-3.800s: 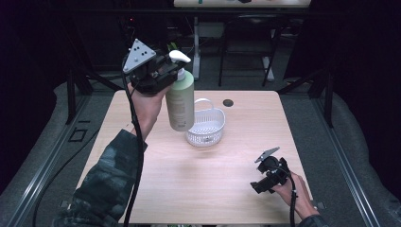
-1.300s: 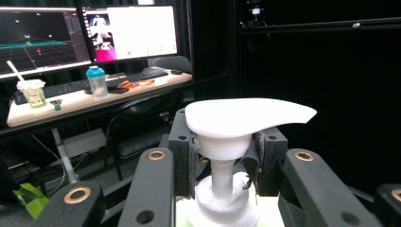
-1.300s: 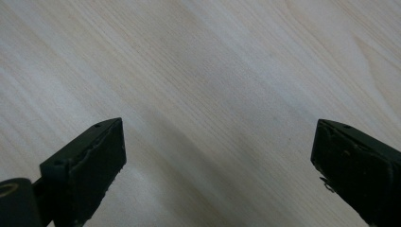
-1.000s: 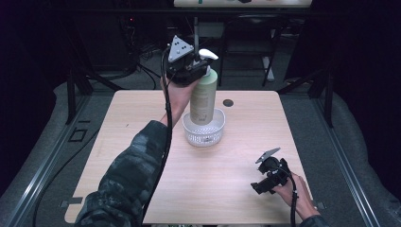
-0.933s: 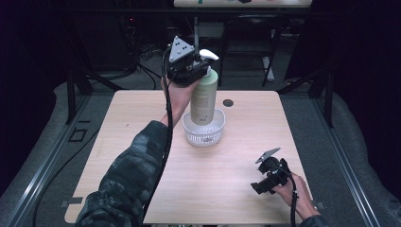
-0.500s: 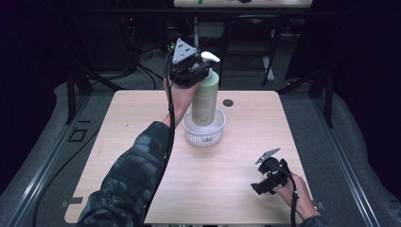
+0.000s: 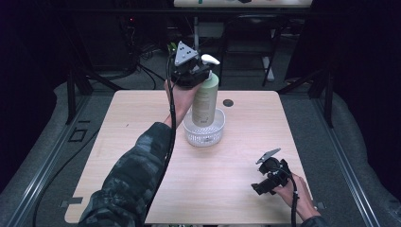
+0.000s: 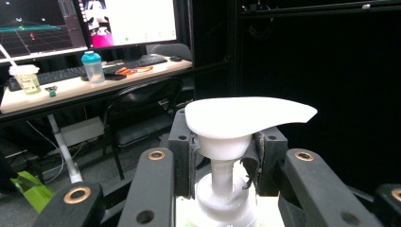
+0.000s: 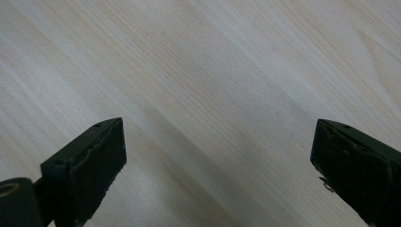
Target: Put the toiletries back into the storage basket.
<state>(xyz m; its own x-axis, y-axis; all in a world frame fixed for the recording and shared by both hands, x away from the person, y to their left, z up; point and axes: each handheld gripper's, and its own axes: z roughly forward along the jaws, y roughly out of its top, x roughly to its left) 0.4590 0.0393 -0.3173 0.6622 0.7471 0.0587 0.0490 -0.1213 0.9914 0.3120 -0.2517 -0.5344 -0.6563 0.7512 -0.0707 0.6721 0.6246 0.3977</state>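
**Bottle going into basket: tip risk**

Left gripper is clamping the pump bottle at its neck, base standing inside the white basket. Right gripper is idling wide open, empty (over bare table). Tall bottle, small basket: releasing off-centre could be toppling both

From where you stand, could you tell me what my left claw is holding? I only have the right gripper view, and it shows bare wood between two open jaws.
Observer: The left claw is shut on the neck of a pump bottle, just under its white pump head.
Operator: Thank you. Where is the bottle over the table?
Observer: Its base is down inside a small white basket near the table's far middle.
Operator: And where is my right claw relative to that?
Observer: The right claw sits low near the table's near right corner, well apart from the basket.
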